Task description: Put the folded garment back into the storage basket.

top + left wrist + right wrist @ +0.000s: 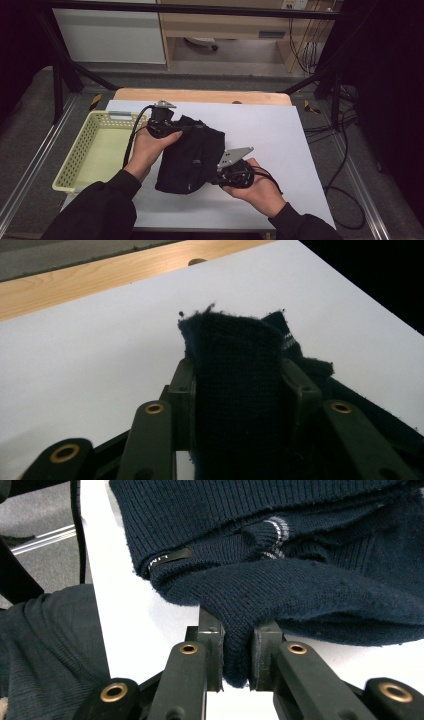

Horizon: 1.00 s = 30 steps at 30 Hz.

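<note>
Sweater (192,152), dark navy knit, is hanging bunched between the two grippers above the white table sheet (280,135). Left gripper (172,129) is pinching a thick fold of it at the far end, jaws pressing on the knit from both sides. Right gripper (220,177) is clamping a thinner fold at the near edge, jaws nearly together on the cloth. A yellow-green basket (80,150) is sitting at the table's left, just beside the left hand (150,147).
</note>
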Tool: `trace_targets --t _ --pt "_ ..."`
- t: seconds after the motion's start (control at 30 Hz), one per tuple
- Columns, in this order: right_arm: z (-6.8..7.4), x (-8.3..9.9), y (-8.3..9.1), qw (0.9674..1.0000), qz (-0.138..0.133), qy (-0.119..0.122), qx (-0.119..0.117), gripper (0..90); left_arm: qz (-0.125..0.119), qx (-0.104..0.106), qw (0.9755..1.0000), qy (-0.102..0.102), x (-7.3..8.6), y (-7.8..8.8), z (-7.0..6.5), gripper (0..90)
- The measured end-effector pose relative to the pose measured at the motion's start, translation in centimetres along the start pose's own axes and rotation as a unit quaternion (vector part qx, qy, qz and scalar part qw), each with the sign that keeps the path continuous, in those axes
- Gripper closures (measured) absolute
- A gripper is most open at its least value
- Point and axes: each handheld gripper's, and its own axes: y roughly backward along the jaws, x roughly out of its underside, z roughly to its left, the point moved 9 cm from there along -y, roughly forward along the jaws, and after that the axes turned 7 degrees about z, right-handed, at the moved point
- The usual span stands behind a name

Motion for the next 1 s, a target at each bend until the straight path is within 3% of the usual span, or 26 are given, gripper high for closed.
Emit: trace_targets --t 0.53,1.0 --pt "-0.1 -2.4 -0.1 0.9998 0.0 0.021 0.007 79.8 -0.014 -0.008 0.9998 0.011 -0.4 1.9 1.4 58.3" --pt "-0.1 -5.5 1.1 0.9986 -0.013 0.049 0.014 79.9 -0.027 -0.02 0.9993 0.017 -1.7 4.5 2.5 58.3"
